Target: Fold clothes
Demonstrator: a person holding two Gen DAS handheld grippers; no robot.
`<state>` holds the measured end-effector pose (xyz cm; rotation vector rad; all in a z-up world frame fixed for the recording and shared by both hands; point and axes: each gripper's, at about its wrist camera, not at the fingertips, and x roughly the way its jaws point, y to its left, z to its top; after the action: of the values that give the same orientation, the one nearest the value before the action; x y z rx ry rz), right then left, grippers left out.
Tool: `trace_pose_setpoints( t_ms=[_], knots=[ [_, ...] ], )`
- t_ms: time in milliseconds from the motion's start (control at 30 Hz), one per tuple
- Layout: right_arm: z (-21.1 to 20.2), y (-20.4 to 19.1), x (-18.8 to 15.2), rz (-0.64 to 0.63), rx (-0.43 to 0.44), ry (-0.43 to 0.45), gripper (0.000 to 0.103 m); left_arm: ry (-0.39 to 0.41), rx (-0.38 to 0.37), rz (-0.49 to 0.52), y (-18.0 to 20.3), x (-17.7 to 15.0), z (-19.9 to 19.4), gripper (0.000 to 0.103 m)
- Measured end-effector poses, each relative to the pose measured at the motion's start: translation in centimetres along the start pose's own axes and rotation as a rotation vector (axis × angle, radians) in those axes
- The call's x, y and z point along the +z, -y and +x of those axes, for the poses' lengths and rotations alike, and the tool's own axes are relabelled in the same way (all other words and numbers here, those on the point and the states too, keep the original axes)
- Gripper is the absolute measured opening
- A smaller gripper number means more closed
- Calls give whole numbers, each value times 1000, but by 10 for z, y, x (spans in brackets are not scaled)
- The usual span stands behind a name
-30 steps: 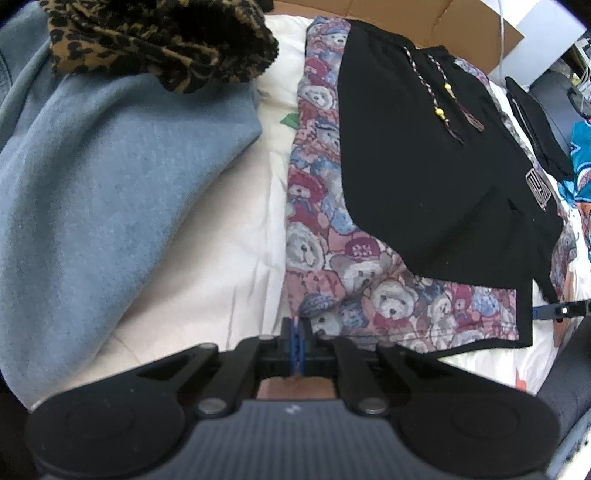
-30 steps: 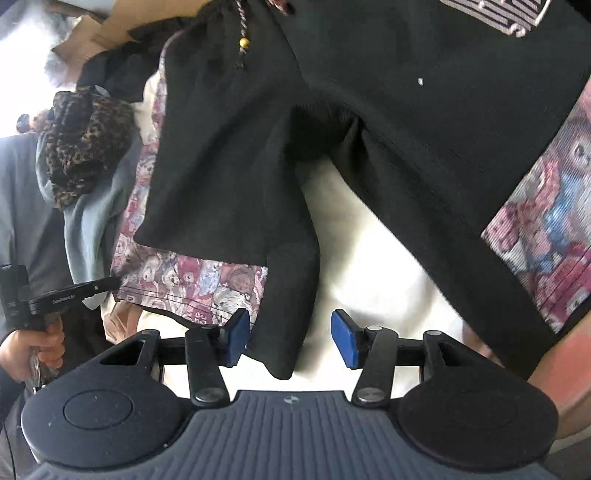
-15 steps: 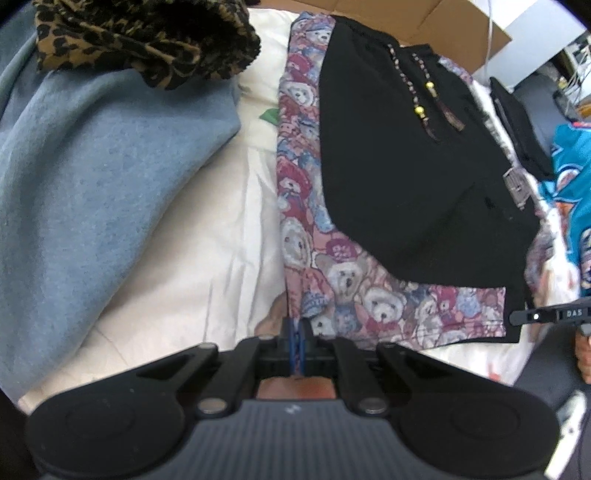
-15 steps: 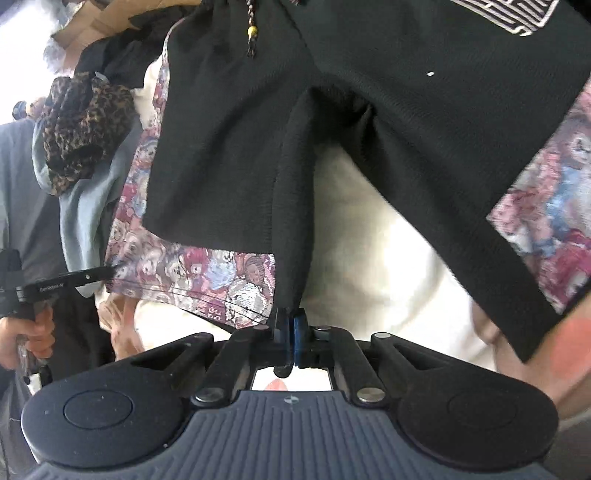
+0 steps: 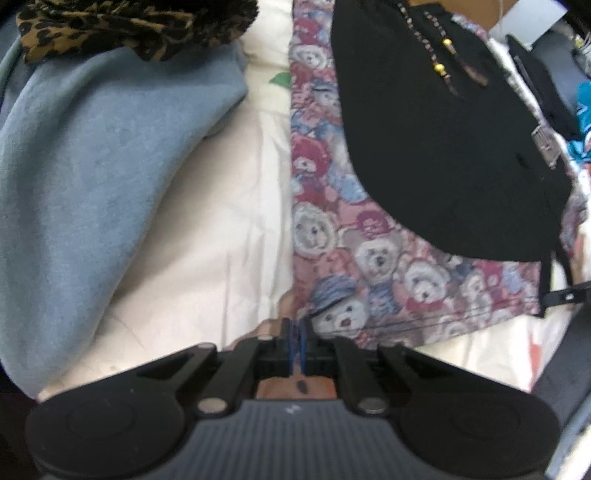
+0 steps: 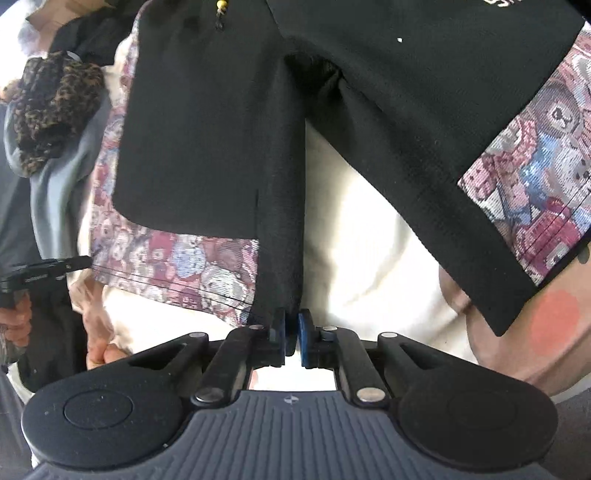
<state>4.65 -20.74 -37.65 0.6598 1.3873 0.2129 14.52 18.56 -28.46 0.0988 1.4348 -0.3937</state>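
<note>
Black shorts (image 5: pixel 443 147) with teddy-bear side panels (image 5: pixel 325 221) lie spread on a cream sheet (image 5: pixel 221 240). My left gripper (image 5: pixel 296 332) pinches the near hem corner of the bear panel; its jaws are opening a little, with the fabric still between the pads. My right gripper (image 6: pixel 293 325) holds the black inner leg hem (image 6: pixel 280 221), which is drawn into a taut strip from the crotch. Its jaws are opening too, with the hem between the tips. The shorts (image 6: pixel 207 129) fill the right wrist view, where the left gripper (image 6: pixel 48 269) shows at the far left.
A blue-grey sweatshirt (image 5: pixel 92 166) covers the left side, with a leopard-print garment (image 5: pixel 129 22) on top of it. A teal garment (image 5: pixel 583 110) and dark items lie at the far right. A hand (image 6: pixel 96 332) and an arm (image 6: pixel 535 332) flank the right gripper.
My right gripper closed on the black inner leg hem and drew it into a taut strip, then parted slightly. My left gripper kept its pinch on the bear-panel corner.
</note>
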Motion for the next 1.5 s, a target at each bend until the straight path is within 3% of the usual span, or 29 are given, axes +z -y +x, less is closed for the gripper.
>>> trace_pose_setpoints(
  t_ms=[67, 300, 433, 633, 700, 833, 1067, 1333, 1500],
  knots=[
    [-11, 2, 1, -13, 25, 28, 34, 4, -6, -20, -3, 2, -1, 11],
    [-84, 25, 16, 2, 108, 207, 40, 32, -12, -47, -1, 16, -14, 11],
    [-129, 37, 24, -44, 25, 332, 47, 69, -37, -65, 8, 29, -27, 12],
    [-179, 97, 27, 82, -29, 498, 52, 104, -42, -22, 42, 47, -36, 13],
    [-186, 116, 24, 134, -42, 538, 55, 104, -46, 0, 55, 52, -35, 14],
    [-190, 147, 21, 268, 46, 601, 55, 97, -49, 44, 75, 59, -31, 15],
    [-196, 167, 36, 308, -27, 680, 55, 75, -36, 84, 94, 64, -22, 16],
    [-198, 204, 50, 381, -29, 702, 55, 50, -10, 83, 92, 61, -15, 17],
    [-193, 247, 55, 540, -4, 727, 55, 44, 5, 68, 84, 58, -14, 18]
  ],
)
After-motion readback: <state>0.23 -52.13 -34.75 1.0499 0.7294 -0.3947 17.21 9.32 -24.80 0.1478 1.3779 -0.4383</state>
